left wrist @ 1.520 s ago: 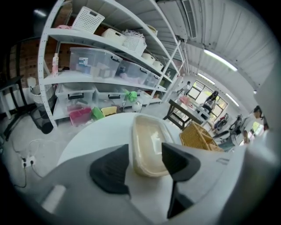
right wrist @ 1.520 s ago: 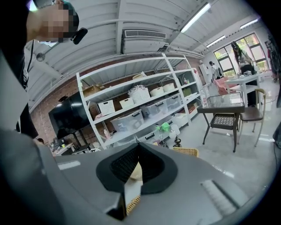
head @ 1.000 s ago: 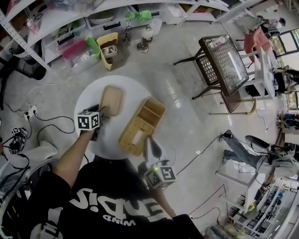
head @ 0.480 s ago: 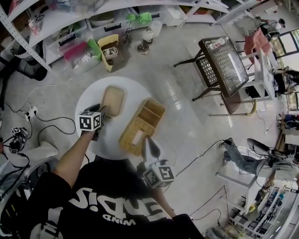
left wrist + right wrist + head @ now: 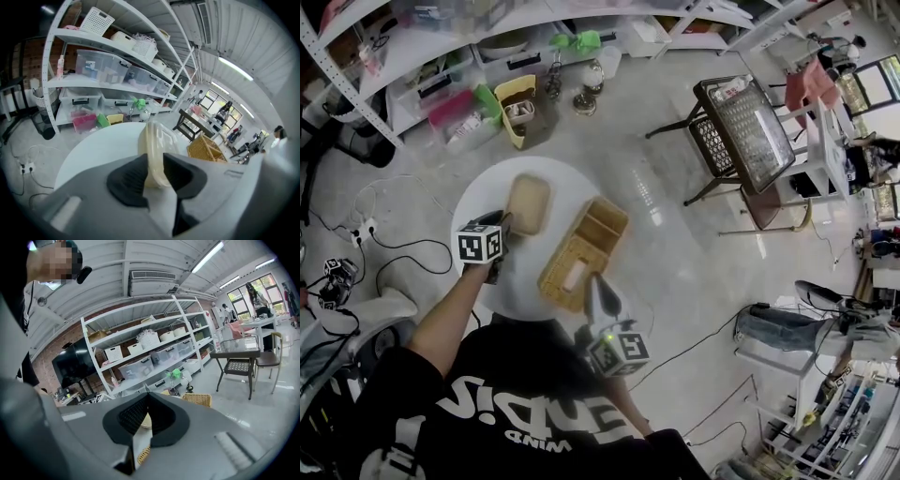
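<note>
One beige tray tilts in left gripper.

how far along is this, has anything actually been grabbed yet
Done: the left gripper is shut on the near edge of the beige tray.
In hand: only that tray. I cannot tell whether it is off the round white table.
Left: the tray lies apart from the wicker basket, and the right gripper is shut and empty near the basket's near end.
</note>
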`<control>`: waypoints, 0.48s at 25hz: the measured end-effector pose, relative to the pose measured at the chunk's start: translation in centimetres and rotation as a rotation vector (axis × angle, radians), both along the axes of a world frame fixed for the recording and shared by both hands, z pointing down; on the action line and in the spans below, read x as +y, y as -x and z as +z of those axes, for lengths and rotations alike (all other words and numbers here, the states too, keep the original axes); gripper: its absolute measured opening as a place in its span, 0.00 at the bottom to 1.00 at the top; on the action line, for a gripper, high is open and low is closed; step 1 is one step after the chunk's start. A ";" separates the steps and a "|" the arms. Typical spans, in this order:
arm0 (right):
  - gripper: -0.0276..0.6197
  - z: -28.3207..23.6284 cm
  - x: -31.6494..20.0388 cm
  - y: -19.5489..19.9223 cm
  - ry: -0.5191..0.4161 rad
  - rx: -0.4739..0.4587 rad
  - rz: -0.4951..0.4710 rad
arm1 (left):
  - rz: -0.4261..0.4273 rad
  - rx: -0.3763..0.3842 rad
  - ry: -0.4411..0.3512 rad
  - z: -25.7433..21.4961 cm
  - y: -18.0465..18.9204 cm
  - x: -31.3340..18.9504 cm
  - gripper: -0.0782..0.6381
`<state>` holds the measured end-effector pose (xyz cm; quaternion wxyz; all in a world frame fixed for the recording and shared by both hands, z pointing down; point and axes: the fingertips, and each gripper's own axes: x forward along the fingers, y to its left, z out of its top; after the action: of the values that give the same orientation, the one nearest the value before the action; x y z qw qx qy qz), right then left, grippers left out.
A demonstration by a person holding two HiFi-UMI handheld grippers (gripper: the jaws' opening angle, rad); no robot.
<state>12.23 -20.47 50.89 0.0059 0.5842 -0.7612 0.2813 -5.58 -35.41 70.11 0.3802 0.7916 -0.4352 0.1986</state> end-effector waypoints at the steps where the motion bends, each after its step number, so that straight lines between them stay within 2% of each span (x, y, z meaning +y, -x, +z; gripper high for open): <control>1: 0.04 -0.2 0.0 0.1 -0.005 -0.004 0.003 | 0.001 -0.006 0.000 -0.1 0.0 0.1 0.25; 5: 0.04 -0.2 0.6 0.1 -0.021 -0.013 0.003 | 0.004 -0.038 -0.013 -0.3 0.2 0.6 0.25; 12: 0.04 -0.6 1.3 0.5 -0.032 -0.025 0.001 | 0.001 0.014 -0.045 -2.3 -0.2 0.8 0.20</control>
<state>11.70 -19.20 50.26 -0.0130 0.5809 -0.7654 0.2765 -5.33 -34.66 67.81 0.3653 0.8014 -0.4367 0.1835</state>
